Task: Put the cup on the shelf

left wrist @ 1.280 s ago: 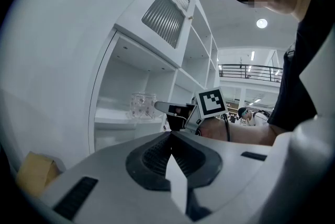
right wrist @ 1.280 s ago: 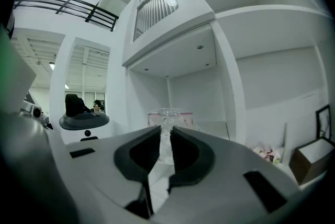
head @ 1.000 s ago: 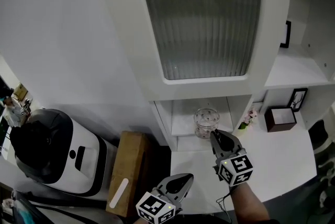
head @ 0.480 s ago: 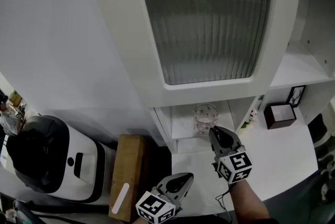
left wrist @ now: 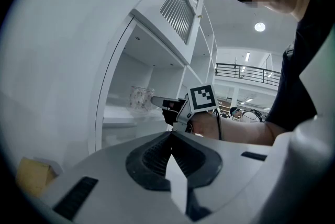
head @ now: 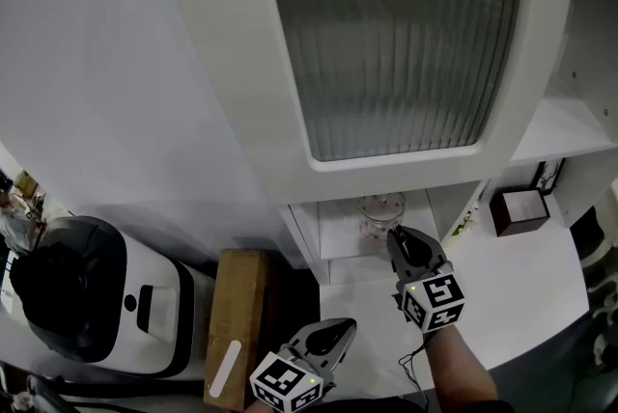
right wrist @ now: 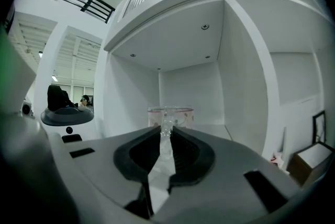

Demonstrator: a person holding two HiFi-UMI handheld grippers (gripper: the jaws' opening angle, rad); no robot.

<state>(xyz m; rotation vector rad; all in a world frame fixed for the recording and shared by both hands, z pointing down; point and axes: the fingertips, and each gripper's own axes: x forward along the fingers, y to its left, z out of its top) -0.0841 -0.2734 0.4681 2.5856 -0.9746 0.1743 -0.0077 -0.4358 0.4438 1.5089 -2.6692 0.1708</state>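
Observation:
A clear glass cup (head: 379,211) with small flower prints stands in the low open cubby of the white shelf unit (head: 333,233). My right gripper (head: 393,235) reaches into that cubby and is shut on the cup's handle. In the right gripper view the cup (right wrist: 170,115) rises just beyond the right gripper (right wrist: 166,136), with a sliver of glass pinched between the jaws. The left gripper view shows the cup (left wrist: 140,98) on the shelf board with the right gripper (left wrist: 159,102) at its side. My left gripper (head: 343,329) hangs lower, away from the shelf, shut and empty.
A ribbed-glass cabinet door (head: 406,35) overhangs the cubby. A white appliance with a black top (head: 87,286) and a brown wooden box (head: 237,305) sit to the left. A dark brown box (head: 519,208) stands on the white counter (head: 512,286) at the right.
My right gripper has pushed a little deeper into the cubby with the cup, which now shows further under the cabinet. The left gripper has stayed put.

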